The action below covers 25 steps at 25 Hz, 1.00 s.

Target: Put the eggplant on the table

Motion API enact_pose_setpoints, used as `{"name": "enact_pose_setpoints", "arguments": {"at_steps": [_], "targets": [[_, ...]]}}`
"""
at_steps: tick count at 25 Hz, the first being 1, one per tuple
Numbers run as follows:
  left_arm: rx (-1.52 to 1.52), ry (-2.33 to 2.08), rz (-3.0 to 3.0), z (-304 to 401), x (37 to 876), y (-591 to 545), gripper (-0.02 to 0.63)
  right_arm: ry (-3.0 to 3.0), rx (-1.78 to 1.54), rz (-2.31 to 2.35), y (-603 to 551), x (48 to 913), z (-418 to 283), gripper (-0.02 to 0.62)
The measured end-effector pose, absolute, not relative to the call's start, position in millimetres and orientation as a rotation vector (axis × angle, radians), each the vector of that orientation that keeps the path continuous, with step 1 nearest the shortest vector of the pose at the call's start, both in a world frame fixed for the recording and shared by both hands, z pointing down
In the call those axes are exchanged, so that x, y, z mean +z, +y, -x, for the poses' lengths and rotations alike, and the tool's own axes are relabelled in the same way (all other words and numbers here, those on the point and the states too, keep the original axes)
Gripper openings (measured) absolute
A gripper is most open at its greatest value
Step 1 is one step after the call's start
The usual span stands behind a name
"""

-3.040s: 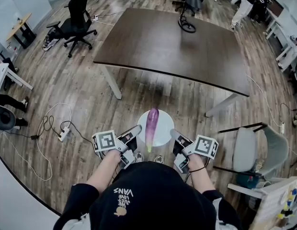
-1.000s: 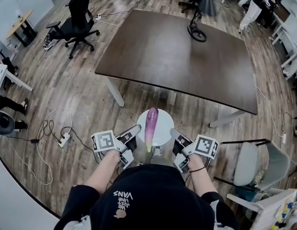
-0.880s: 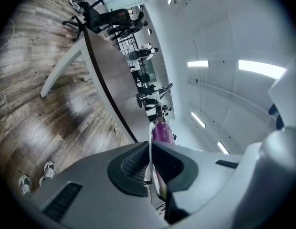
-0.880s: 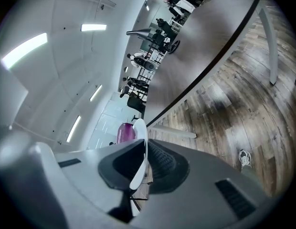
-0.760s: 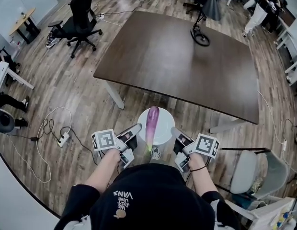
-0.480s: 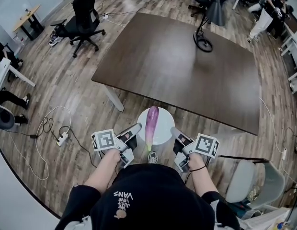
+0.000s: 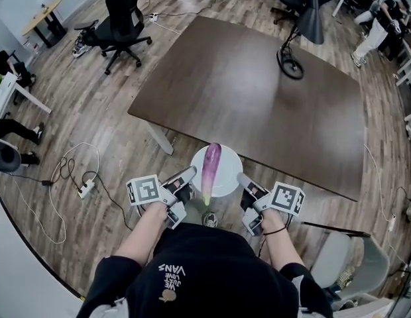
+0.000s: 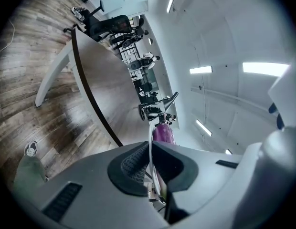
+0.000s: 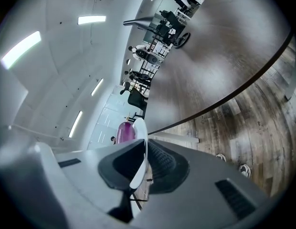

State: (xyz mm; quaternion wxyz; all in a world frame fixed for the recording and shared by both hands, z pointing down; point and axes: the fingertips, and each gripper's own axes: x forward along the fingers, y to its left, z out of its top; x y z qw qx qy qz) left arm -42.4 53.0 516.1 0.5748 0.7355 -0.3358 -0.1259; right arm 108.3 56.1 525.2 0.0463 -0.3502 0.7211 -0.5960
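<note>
A long purple eggplant (image 7: 211, 164) lies on a white plate (image 7: 224, 177) that I carry between both grippers above the wooden floor, just short of the near edge of the dark brown table (image 7: 258, 91). My left gripper (image 7: 191, 173) is shut on the plate's left rim and my right gripper (image 7: 240, 177) on its right rim. In the left gripper view the plate rim (image 8: 149, 149) runs edge-on between the pads of the left gripper (image 8: 149, 165), with the eggplant (image 8: 162, 133) beyond. In the right gripper view the right gripper (image 9: 142, 162) pinches the plate (image 9: 141, 128), next to the eggplant (image 9: 123, 132).
A black desk lamp (image 7: 301, 38) stands on the table's far right part. A black office chair (image 7: 119, 18) is at the far left, a power strip with cables (image 7: 86, 187) lies on the floor at left, and a grey chair (image 7: 345, 257) stands at lower right.
The table has come nearer in the head view and its near edge now lies just beyond the plate. Both grippers hold the plate and eggplant as before.
</note>
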Motion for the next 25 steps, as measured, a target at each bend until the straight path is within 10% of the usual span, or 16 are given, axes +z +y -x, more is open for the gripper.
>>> {"name": "enact_pose_setpoints", "arguments": {"at_steps": [25], "targets": [[-0.24,-0.651,-1.73,121,511,-92,0.026,2.1,-1.77,1.178,-76,529,-25,0.031]]}}
